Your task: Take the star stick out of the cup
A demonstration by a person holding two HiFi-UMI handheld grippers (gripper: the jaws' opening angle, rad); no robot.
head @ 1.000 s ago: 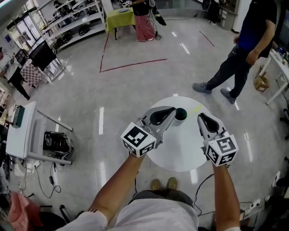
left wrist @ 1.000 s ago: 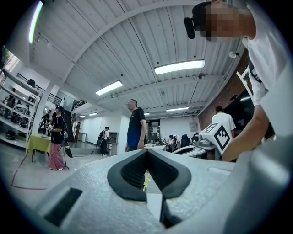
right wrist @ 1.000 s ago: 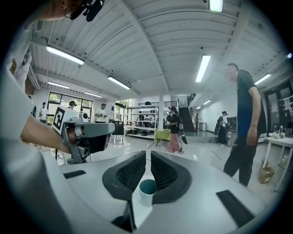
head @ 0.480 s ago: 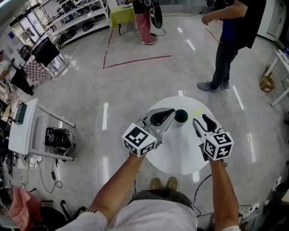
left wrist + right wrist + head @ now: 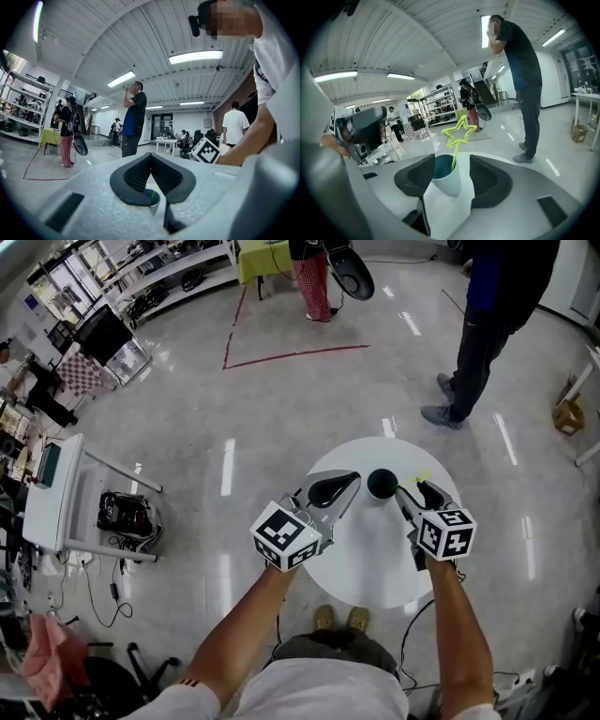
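Note:
A teal cup [image 5: 381,484] stands near the far edge of a round white table [image 5: 366,554], with a thin yellow-green star stick [image 5: 413,478] leaning out of it to the right. In the right gripper view the star [image 5: 461,131] rises above the cup [image 5: 446,179]. My right gripper [image 5: 411,491] is close to the cup's right side. Its jaws are opening wide, the cup shows in the gap between them, and the pads touch nothing. My left gripper [image 5: 351,480] sits just left of the cup with its jaws [image 5: 151,164] shut and empty.
A person in dark trousers [image 5: 483,324] stands just beyond the table at the far right. Another person in red checked trousers [image 5: 315,277] is farther back. A white cart [image 5: 52,493] with gear beneath it stands at the left. Shelves line the far left.
My right gripper has moved left and forward up to the cup, and its jaws have spread apart. The left gripper has hardly moved. The person at the far right has shifted.

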